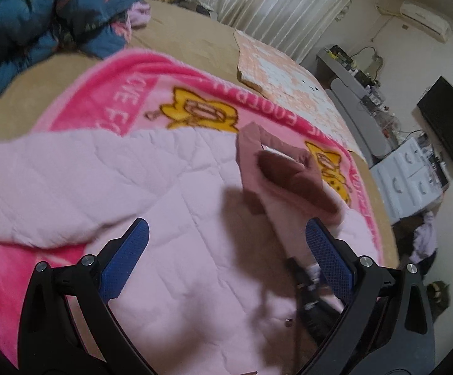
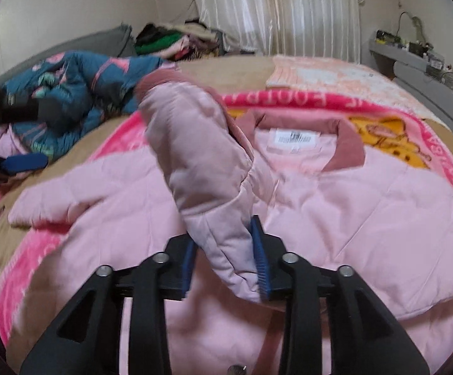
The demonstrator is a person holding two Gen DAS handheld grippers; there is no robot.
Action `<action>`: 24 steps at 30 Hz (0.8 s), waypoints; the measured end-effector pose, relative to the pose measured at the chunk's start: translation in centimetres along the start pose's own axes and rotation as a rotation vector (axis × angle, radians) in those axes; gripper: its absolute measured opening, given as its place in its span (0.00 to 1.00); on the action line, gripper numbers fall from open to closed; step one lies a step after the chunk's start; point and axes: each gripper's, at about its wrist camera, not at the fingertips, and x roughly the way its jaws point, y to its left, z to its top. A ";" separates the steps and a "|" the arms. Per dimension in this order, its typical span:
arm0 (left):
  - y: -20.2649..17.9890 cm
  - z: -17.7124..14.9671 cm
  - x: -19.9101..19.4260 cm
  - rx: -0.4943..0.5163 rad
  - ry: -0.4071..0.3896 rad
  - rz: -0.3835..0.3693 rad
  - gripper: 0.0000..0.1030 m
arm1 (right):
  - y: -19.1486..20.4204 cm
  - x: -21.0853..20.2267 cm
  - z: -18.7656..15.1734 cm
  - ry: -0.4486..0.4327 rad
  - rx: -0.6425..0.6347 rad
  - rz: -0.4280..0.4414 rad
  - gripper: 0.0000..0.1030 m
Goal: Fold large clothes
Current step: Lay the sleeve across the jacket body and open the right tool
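Only at right wrist: jacket label (image 2: 292,139).

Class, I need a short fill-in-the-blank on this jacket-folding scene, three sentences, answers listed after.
1. The quilted jacket being folded is light ____.
2. The right gripper has the jacket's ____ between its blue pads.
3. The left gripper holds nothing; its jaws stand ____.

Answers: pink; sleeve; open

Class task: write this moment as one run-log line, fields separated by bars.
stage: sleeve fold | right tool: around quilted pink jacket sleeve | left tool: open, empty, above jacket | surface: pink fleece blanket
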 end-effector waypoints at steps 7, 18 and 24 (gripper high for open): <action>0.4 -2.1 2.2 -0.040 0.080 -0.037 0.91 | 0.6 -2.9 -1.7 0.016 -0.034 0.069 0.69; 1.6 -7.0 8.3 -0.237 0.256 -0.114 0.91 | -6.5 -9.5 -3.2 -0.062 0.066 -0.081 0.70; 0.8 -6.6 9.7 -0.255 0.224 -0.091 0.64 | -11.6 -12.1 -4.8 -0.092 0.171 -0.163 0.70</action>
